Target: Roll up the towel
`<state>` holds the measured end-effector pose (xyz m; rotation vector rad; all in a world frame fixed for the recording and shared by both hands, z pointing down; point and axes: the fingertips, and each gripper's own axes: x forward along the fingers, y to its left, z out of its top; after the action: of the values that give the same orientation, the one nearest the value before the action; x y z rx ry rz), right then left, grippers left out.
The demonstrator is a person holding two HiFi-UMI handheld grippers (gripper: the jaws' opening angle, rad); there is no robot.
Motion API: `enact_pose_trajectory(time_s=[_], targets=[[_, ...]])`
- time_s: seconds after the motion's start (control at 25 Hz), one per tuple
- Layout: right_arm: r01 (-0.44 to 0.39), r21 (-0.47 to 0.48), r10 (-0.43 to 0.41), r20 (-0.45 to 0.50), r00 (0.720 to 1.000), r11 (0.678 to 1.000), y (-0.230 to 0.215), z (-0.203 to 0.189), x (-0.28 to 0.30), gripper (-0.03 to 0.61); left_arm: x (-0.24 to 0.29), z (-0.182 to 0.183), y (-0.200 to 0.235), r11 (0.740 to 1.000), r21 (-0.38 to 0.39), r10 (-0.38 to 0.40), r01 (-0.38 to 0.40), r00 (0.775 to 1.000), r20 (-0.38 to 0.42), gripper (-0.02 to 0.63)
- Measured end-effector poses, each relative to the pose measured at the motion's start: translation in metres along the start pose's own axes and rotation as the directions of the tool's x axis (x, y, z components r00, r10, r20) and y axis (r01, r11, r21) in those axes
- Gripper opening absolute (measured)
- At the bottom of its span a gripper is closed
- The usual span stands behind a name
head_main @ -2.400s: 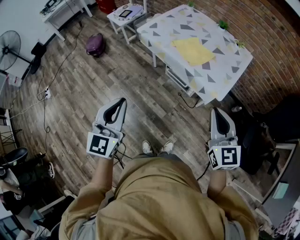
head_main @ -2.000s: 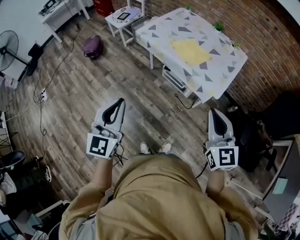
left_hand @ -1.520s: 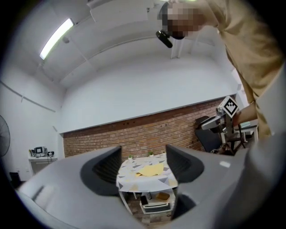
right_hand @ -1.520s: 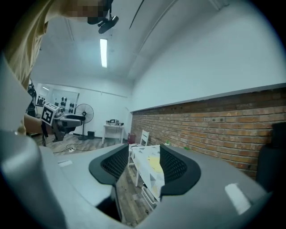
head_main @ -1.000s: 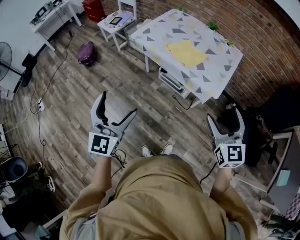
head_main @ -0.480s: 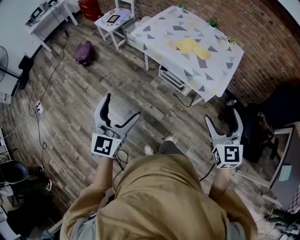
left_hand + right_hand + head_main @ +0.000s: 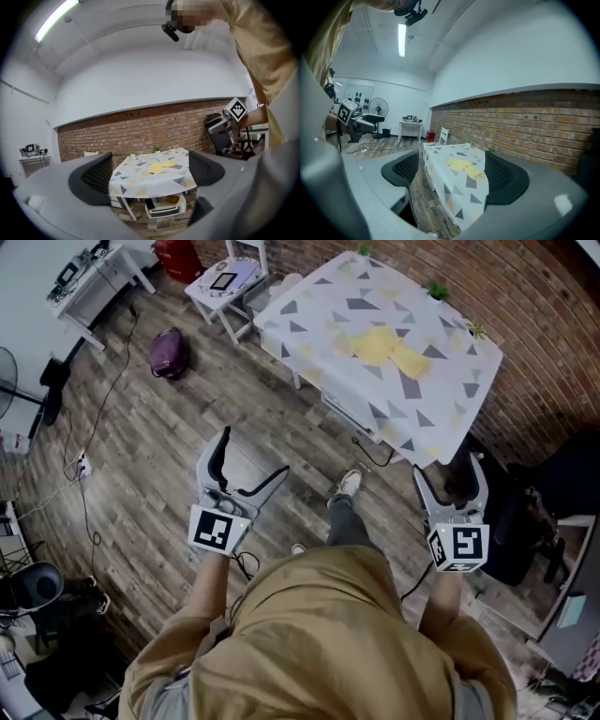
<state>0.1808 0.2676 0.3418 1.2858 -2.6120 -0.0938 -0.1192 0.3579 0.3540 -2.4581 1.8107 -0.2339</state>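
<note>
A yellow towel (image 7: 392,350) is seen lying on the table (image 7: 309,310), which is set beside a brick wall (image 7: 548,329) on a wood-plank floor (image 7: 169,437). The left claw (image 7: 253,454) and right claw (image 7: 450,470) are held open and empty above the floor, well apart from the table.

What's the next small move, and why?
Probably a step toward the white triangle-patterned table: the yellow cloth towel lies unrolled on it, well ahead of the left gripper and right gripper, which hang over the wooden floor, jaws apart and empty.
</note>
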Motion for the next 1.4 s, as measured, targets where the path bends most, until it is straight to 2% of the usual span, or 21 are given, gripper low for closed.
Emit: enact_pose_trajectory(time_s=[0.2,0.36,0.52,0.84,0.96,1.08,1.2,1.28,1.4], targets=[[-0.031,0.023,0.031,0.014,0.999,0.999,-0.058,0.007,0.088,0.419,0.096,0.003,0.024,1.0,-0.004,-0.003,0.003,0.999,-0.032,0.538],[-0.06,0.042,0.061,-0.002,0.998,0.997,-0.107,0.008,0.143,0.419,0.174,0.02,0.031,0.999,0.027,-0.031,0.032,0.998,-0.054,0.538],[-0.082,0.054,0.082,0.0,0.997,0.995,-0.144,0.01,0.186,0.419,0.23,0.024,0.028,0.998,0.04,-0.048,0.052,0.995,-0.088,0.538],[-0.107,0.085,0.11,-0.03,0.993,0.991,-0.167,-0.002,0.226,0.419,0.296,0.013,0.023,0.993,0.028,-0.106,0.111,0.985,-0.138,0.537],[-0.088,0.088,0.093,-0.049,0.994,0.992,-0.17,-0.005,0.229,0.419,0.318,0.003,0.02,0.986,0.019,-0.16,0.165,0.975,-0.153,0.537],[-0.04,0.084,0.047,-0.083,0.995,0.996,-0.175,-0.012,0.231,0.419,0.345,-0.006,0.014,0.967,0.041,-0.243,0.251,0.959,-0.144,0.537],[0.027,0.084,-0.018,-0.117,0.993,0.996,-0.179,-0.018,0.232,0.419,0.368,-0.015,0.012,0.939,0.052,-0.331,0.34,0.934,-0.133,0.537],[0.079,0.086,-0.066,-0.142,0.988,0.993,-0.181,-0.02,0.236,0.419,0.383,-0.025,0.015,0.914,0.065,-0.391,0.4,0.912,-0.125,0.537],[0.138,0.114,-0.116,-0.185,0.976,0.984,-0.174,-0.023,0.248,0.419,0.401,-0.038,0.022,0.866,0.089,-0.477,0.492,0.866,-0.149,0.537]])
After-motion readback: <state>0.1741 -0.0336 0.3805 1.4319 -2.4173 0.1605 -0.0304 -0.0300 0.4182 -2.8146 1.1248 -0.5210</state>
